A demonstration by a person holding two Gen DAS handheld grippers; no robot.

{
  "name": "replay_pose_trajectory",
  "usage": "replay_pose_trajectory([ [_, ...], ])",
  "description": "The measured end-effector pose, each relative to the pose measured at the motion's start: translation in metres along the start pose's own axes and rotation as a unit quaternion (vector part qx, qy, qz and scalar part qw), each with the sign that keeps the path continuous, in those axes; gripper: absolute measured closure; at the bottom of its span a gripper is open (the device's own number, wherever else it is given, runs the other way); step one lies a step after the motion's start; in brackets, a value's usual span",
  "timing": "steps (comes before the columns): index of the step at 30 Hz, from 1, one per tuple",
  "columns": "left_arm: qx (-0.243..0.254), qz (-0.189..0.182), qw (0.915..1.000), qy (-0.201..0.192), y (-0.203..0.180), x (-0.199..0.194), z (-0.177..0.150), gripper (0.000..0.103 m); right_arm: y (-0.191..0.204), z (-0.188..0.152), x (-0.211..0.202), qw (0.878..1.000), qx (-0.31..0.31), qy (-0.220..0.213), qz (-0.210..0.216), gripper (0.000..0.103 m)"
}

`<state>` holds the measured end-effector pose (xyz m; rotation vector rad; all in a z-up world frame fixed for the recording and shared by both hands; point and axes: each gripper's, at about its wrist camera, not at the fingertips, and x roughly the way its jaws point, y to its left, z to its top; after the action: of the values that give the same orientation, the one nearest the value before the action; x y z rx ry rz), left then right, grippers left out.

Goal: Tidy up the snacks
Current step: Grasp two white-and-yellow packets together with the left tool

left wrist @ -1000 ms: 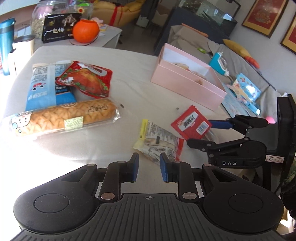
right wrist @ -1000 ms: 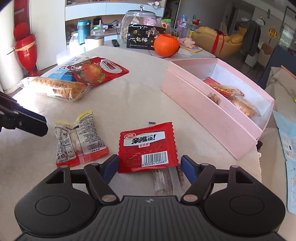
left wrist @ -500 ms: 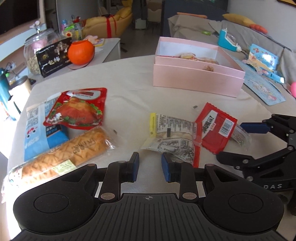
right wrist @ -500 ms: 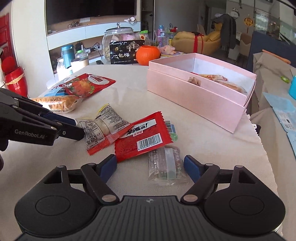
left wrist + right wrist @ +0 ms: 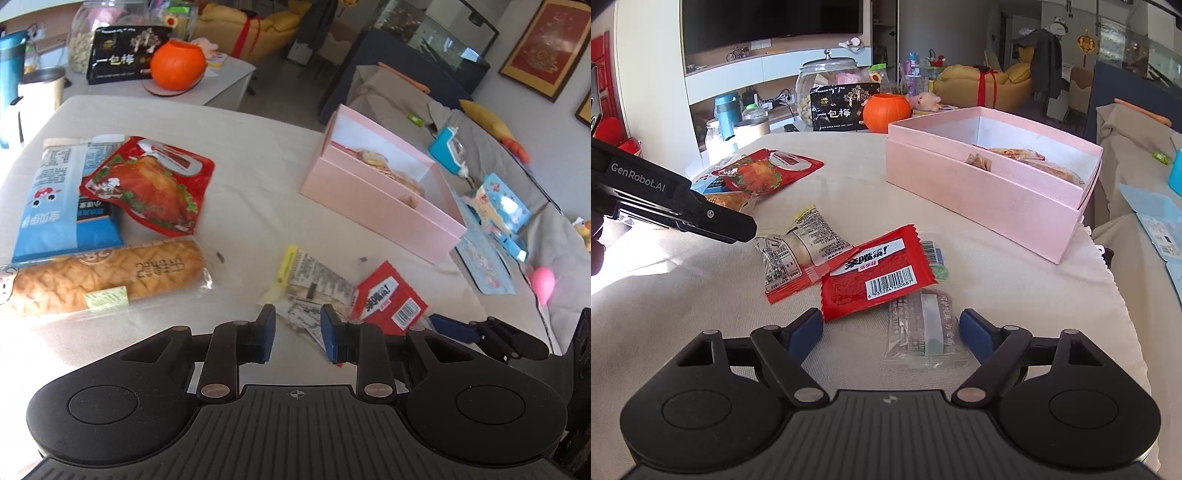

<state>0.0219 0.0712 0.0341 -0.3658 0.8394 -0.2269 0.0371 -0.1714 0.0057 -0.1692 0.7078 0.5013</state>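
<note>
Three small snack packets lie together on the cloth-covered table (image 5: 997, 295): a red packet (image 5: 875, 273) (image 5: 388, 299), a clear printed packet with a yellow end (image 5: 801, 247) (image 5: 310, 284), and a small clear packet with a green stripe (image 5: 923, 328). My right gripper (image 5: 890, 321) is open, and the small clear packet lies between its blue pads, which do not touch it. My left gripper (image 5: 293, 325) is closing to a narrow gap with nothing held; its tip (image 5: 738, 229) hovers beside the printed packet. A pink box (image 5: 990, 192) (image 5: 376, 199) holds several snacks.
A long bread loaf in clear wrap (image 5: 103, 280), a red roast-chicken pouch (image 5: 147, 188) and a blue-white bag (image 5: 55, 192) lie at the table's left. An orange pumpkin pot (image 5: 886, 118), a black box and a glass jar stand behind. The table edge is just right of the box.
My right gripper's jaws have spread wider, and the small clear packet now lies between them. My left gripper has come in beside the printed packet. No packet has moved.
</note>
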Motion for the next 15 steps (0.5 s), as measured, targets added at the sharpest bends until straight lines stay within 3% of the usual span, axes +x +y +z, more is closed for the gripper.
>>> replay_pose_trajectory([
  [3, 0.026, 0.002, 0.9997, 0.001, -0.009, -0.005, -0.006, 0.073, -0.001, 0.006, -0.006, 1.0, -0.009, 0.005, 0.004, 0.022],
  [6, 0.054, 0.032, 0.998, -0.003, -0.011, -0.008, -0.012, 0.073, -0.003, 0.021, -0.017, 0.999, -0.024, -0.021, -0.003, 0.022],
  [8, 0.044, 0.035, 0.9984, 0.001, -0.005, -0.007, -0.015, 0.073, -0.005, 0.037, -0.015, 0.999, -0.032, -0.031, -0.019, 0.022],
  [11, 0.032, 0.028, 0.9991, 0.006, 0.003, -0.008, -0.02, 0.073, -0.009, 0.061, 0.011, 0.999, -0.032, -0.019, -0.035, 0.029],
  [13, 0.031, 0.026, 0.9992, 0.009, 0.005, -0.011, -0.024, 0.073, -0.01, 0.072, 0.031, 0.999, -0.033, -0.009, -0.035, 0.039],
  [15, 0.032, 0.028, 0.9991, 0.009, 0.007, -0.015, -0.027, 0.073, -0.005, 0.078, 0.05, 0.998, -0.045, -0.004, -0.041, 0.04],
])
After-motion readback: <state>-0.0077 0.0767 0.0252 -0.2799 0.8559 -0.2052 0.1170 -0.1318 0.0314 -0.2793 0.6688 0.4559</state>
